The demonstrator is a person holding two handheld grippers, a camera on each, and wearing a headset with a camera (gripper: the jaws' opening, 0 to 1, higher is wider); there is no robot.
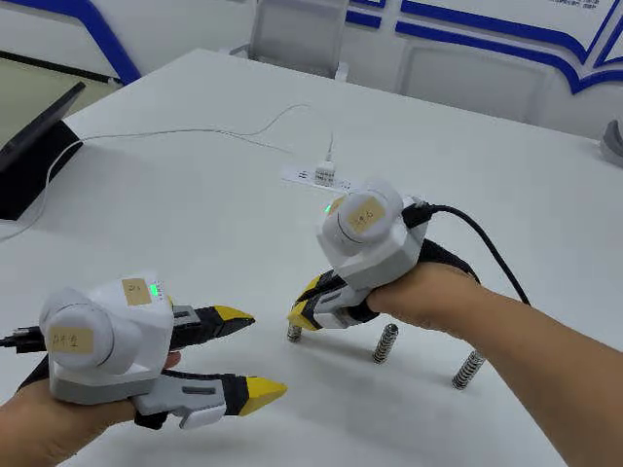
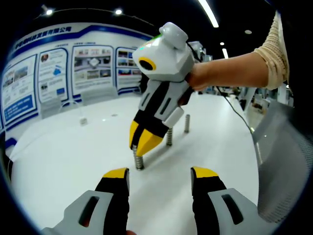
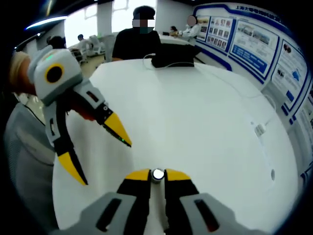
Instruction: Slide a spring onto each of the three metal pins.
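White tabletop (image 1: 195, 224); three upright pins (image 1: 386, 342) carrying springs (image 1: 468, 369); farther back, white cable (image 1: 195, 131), adapter (image 1: 316, 176), dark screen (image 1: 34, 146).

White worktop (image 1: 195, 214); left claw (image 1: 265, 355) and right claw (image 1: 295, 319) both black with yellow tips, white-grey housings; each spring (image 1: 385, 342) silvery; black cable (image 1: 487, 248); blue wall stripes (image 1: 102, 44)

Bright, even light falls from ceiling strips (image 2: 208, 12) above the left claw (image 2: 160, 172). The white table (image 1: 195, 214) glares; faint soft shadows lie under the right claw (image 1: 297, 316). Both gripper views bend at the edges, and the right claw's own jaws look soft.
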